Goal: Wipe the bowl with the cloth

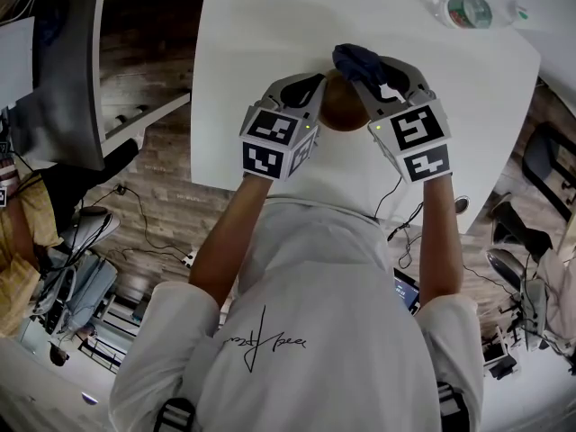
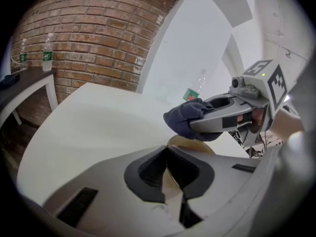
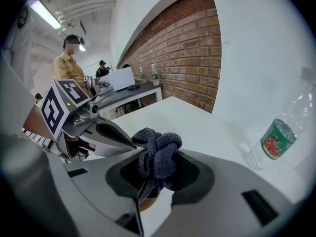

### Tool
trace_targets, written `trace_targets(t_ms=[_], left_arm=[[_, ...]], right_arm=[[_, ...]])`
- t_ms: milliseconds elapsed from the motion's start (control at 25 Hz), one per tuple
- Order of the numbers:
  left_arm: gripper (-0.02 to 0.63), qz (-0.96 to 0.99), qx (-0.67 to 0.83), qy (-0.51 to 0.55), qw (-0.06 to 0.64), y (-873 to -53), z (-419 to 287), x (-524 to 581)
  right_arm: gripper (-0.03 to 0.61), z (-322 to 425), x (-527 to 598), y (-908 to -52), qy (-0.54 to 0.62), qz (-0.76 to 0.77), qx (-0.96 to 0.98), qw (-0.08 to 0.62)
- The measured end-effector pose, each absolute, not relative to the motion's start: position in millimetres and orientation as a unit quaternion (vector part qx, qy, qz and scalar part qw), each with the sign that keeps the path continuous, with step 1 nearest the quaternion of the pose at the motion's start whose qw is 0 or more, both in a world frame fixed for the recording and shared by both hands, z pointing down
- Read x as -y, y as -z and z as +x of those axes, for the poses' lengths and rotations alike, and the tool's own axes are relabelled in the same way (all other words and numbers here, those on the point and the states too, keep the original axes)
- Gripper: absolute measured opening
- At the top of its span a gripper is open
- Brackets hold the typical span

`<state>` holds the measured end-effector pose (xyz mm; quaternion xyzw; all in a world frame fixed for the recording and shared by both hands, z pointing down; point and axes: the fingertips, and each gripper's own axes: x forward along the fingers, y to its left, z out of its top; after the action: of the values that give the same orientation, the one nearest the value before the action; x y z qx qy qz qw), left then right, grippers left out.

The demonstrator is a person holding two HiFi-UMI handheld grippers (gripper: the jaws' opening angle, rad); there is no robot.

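A brown wooden bowl (image 1: 342, 108) is held tilted over the white table (image 1: 270, 25), between my two grippers. My left gripper (image 1: 317, 85) is shut on the bowl's thin rim (image 2: 171, 177), and the pale edge of the bowl (image 2: 192, 145) shows just beyond its jaws. A bunched dark blue cloth (image 1: 357, 60) is clamped in my right gripper (image 1: 374, 72), which presses it against the bowl's top from the right. In the right gripper view the cloth (image 3: 158, 154) bulges out above the jaws and a sliver of the bowl (image 3: 146, 201) shows below. The bowl's inside is hidden.
A plastic water bottle (image 1: 474, 10) with a green label lies on the table at the far right. A dark side desk (image 2: 29, 80) with bottles stands by the brick wall. People (image 3: 69, 63) stand in the background. Cables lie on the floor beside the table.
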<state>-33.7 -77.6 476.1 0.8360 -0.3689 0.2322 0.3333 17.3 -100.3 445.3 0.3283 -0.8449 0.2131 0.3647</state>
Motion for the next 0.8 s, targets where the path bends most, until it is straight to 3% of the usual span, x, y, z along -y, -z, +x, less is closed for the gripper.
trace_targets(t_ms=[800], left_arm=[[0.006,0.835,0.370,-0.230,0.337,-476.7,-33.0,78.1]], right_arm=[[0.104,-6.5,104.7,-445.0,-0.202,0.312,0.853,0.367]])
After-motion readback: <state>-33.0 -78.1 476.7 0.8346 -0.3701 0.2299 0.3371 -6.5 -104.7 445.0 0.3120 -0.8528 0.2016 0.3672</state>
